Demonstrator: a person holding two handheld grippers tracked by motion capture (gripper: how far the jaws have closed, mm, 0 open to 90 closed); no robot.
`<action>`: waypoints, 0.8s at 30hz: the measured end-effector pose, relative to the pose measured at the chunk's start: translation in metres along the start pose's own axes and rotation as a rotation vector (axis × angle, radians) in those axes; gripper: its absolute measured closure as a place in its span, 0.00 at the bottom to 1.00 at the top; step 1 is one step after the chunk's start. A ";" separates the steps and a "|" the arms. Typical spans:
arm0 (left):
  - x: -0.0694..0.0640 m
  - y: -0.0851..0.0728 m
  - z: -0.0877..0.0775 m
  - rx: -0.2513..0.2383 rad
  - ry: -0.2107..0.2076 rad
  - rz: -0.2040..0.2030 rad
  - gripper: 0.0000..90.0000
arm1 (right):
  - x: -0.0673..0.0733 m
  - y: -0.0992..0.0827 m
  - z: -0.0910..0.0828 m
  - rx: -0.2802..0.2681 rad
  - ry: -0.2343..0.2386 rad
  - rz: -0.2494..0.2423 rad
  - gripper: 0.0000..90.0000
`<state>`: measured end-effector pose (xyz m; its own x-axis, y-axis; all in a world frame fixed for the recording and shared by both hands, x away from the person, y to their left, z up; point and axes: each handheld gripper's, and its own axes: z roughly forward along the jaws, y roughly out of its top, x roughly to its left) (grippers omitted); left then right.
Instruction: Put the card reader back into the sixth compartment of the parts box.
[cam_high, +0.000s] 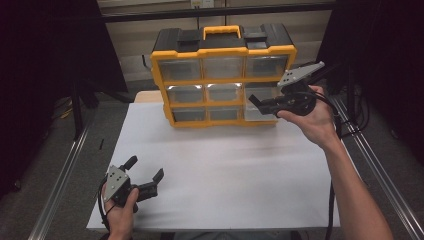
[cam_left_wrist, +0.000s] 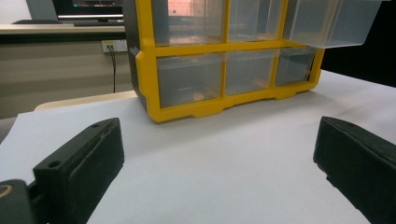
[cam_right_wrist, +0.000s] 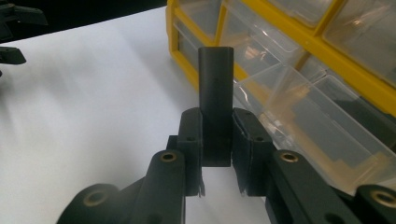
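A yellow and black drawer cabinet with clear drawers stands at the back of the white table sheet. Its right middle drawer is pulled out, and it juts forward in the left gripper view. My right gripper hovers in front of that drawer, shut on a small black block that stands up between its pads. Below the block lies the open clear drawer. My left gripper rests on the sheet at the near left, open, with nothing between its fingers.
Metal rails run along both sides of the table. A black handle and latches top the cabinet. Behind the cabinet are a wall and a wall socket with a cable. Bare white sheet lies between the two grippers.
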<state>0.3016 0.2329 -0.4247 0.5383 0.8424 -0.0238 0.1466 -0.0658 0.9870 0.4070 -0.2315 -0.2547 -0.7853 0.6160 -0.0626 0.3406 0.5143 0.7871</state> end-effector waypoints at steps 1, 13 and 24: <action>0.000 0.000 0.000 0.000 0.001 0.000 0.02 | 0.000 0.001 -0.001 0.000 -0.002 0.003 0.82; 0.000 0.000 0.000 0.001 0.000 0.003 0.02 | -0.011 0.012 -0.008 0.027 -0.050 0.008 0.82; 0.000 0.000 0.001 0.007 -0.005 0.008 0.02 | -0.022 0.021 -0.013 0.065 -0.077 0.034 0.82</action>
<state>0.3024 0.2326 -0.4247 0.5436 0.8392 -0.0163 0.1475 -0.0764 0.9861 0.4247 -0.2420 -0.2283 -0.7317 0.6763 -0.0854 0.4011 0.5285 0.7482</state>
